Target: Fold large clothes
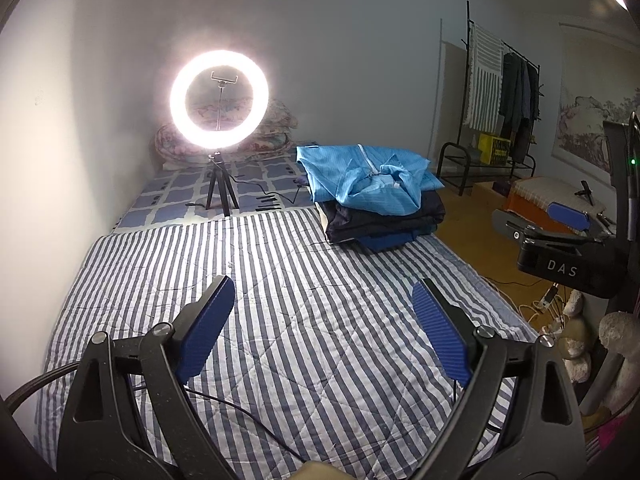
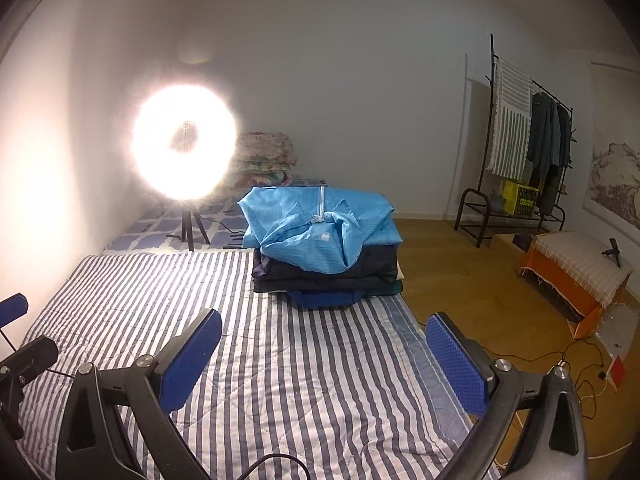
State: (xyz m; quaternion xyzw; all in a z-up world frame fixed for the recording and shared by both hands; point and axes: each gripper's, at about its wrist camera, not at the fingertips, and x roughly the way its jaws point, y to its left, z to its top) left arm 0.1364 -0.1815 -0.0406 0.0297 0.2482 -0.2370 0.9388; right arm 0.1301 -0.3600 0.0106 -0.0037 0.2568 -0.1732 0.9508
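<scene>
Here, I hold my left gripper (image 1: 324, 312) and right gripper (image 2: 324, 344) low in frame over the striped quilt (image 1: 280, 280), both spread wide with nothing between their blue pads. The light blue zip jacket (image 2: 316, 228) lies folded atop a stack of dark clothes (image 2: 324, 276) at centre frame, well beyond the fingertips. A glowing ring light (image 1: 219, 98) stands on its tripod at upper left; a clothes rack (image 2: 528, 152) fills the right.
</scene>
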